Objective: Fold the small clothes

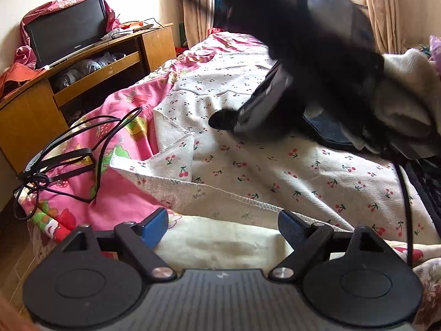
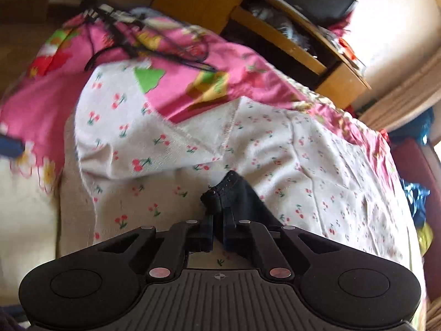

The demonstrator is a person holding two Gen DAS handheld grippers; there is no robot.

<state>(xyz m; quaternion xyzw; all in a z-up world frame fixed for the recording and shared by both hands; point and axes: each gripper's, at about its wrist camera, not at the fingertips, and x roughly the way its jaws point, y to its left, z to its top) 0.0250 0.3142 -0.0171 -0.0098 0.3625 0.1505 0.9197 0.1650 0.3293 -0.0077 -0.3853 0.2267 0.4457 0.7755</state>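
Item, task progress: I am judging the folding as barely begun. The small black knitted garment [image 2: 234,193], sock-like in the right wrist view, is showing no fold I can make out; it is bunched at the one end I am holding. Beneath it the white cotton sheet printed with red cherries [image 1: 275,171] is lying rumpled, one stitched corner turned back at the left. The flattening and the fold itself are still to do, as I read it.

Item, far left: a loose tangle of thin black cable [image 1: 69,149] is resting on the pink cartoon-print quilt [image 1: 121,195], well apart from the garment.

Item, left gripper [image 1: 223,227]: I am keeping it wide open, nothing between its pads, hovering at the near edge of the bed over a cream fleece blanket [image 1: 220,245] and touching no cloth that I can see.

Item, right gripper [image 2: 219,220]: I am holding it clamped nearly shut on the black garment, whose end is poking out beyond the fingertips, above the cherry sheet. In the left wrist view the same gripper appears blurred, to the right and farther off.
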